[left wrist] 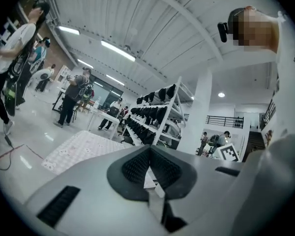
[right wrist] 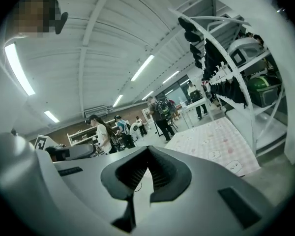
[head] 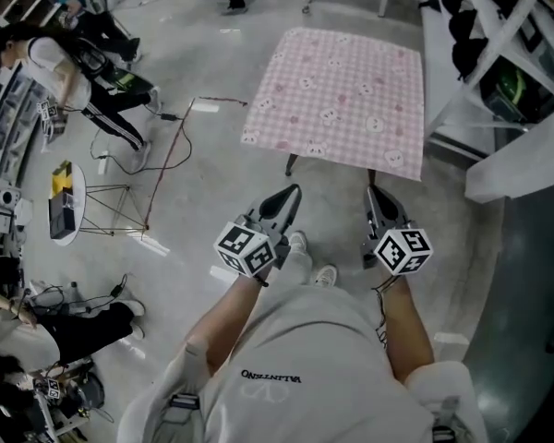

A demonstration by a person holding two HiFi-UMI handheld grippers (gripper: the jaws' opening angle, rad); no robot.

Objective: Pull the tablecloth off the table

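A pink checked tablecloth (head: 343,98) with small cartoon prints covers a small table ahead of me; its near edge hangs over the front. It also shows low in the left gripper view as the tablecloth (left wrist: 76,149) and in the right gripper view as the tablecloth (right wrist: 221,141). My left gripper (head: 291,194) is shut and empty, held above the floor short of the table's near left corner. My right gripper (head: 373,192) is shut and empty too, just short of the near edge at the right. Both point toward the table.
White shelving (head: 499,53) with dark helmets runs along the right of the table. A red cable (head: 171,150) trails across the grey floor at the left, near a small round stand (head: 66,206). Several people stand or sit at the left and far side.
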